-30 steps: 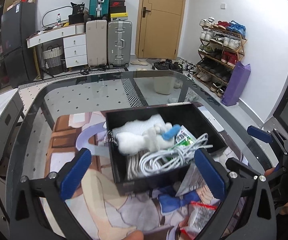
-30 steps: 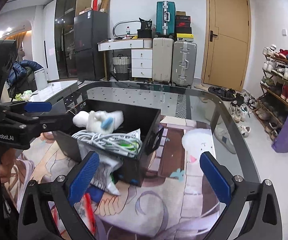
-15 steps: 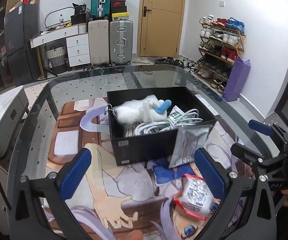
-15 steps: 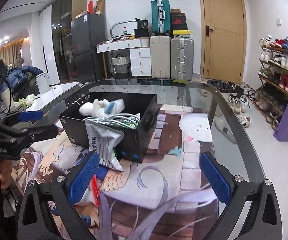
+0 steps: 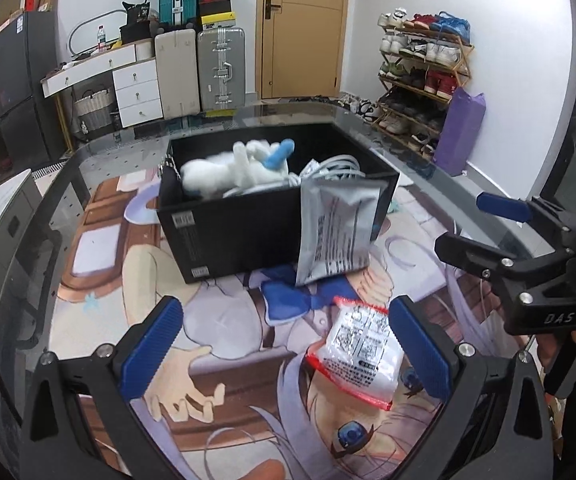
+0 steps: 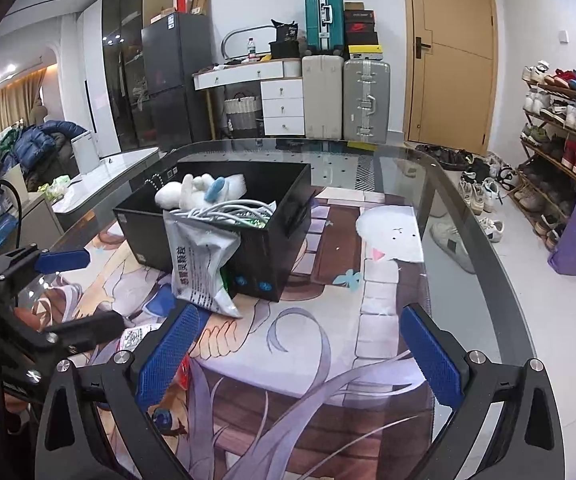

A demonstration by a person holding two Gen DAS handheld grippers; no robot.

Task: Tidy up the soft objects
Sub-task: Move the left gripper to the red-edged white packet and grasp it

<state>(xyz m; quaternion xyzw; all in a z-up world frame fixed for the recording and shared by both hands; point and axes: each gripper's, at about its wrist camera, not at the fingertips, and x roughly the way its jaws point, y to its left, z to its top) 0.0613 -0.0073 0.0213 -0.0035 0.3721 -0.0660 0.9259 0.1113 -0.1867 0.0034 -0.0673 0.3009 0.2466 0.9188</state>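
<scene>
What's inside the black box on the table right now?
In the black box: a white plush toy and white cables beside it. Whatever lies under them is hidden.

A lived-in home, likely an entry or living area. A wooden door point(image 6: 449, 56) stands beside a shoe rack point(image 6: 559, 116) full of sneakers. Suitcases point(image 6: 345, 100) line the wall next to a white desk point(image 6: 256, 76) with drawers. A dark fridge point(image 6: 176, 80) and a glass table point(image 6: 471, 216) with an illustrated mat point(image 6: 327, 320) complete the room.
</scene>
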